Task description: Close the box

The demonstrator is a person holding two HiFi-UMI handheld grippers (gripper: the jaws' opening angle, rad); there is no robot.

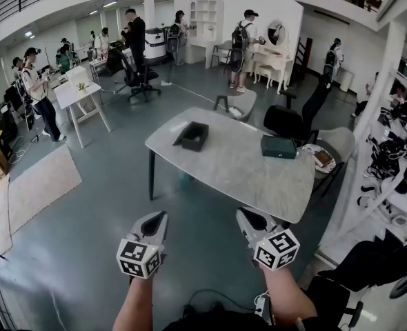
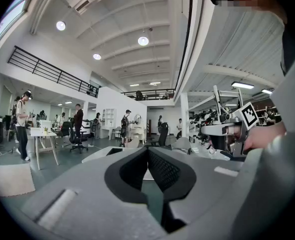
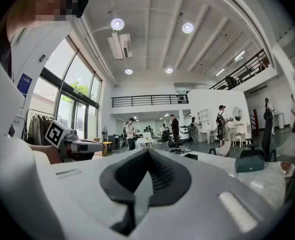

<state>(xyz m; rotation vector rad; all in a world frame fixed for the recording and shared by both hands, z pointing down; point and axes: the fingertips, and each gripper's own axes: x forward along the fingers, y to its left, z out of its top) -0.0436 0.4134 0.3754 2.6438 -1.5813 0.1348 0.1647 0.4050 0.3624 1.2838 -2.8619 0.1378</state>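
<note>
Both tools hang short of the near edge of the surface (image 1: 231,167), above the floor and well apart from anything on it. The left tool (image 1: 155,221) has its jaws pressed together on nothing, and so does the right tool (image 1: 248,219); each points roughly level toward the surface.

The open dark box (image 1: 192,136) sits on the far-left part of the surface, and I take it for the one to close (the teal box (image 1: 279,146) on the surface's right part already looks shut). From the near edge of the surface, the open box lies ahead and slightly left, so the left tool is probably the nearer one. Its lid and which side it folds from are too small to make out.
</note>
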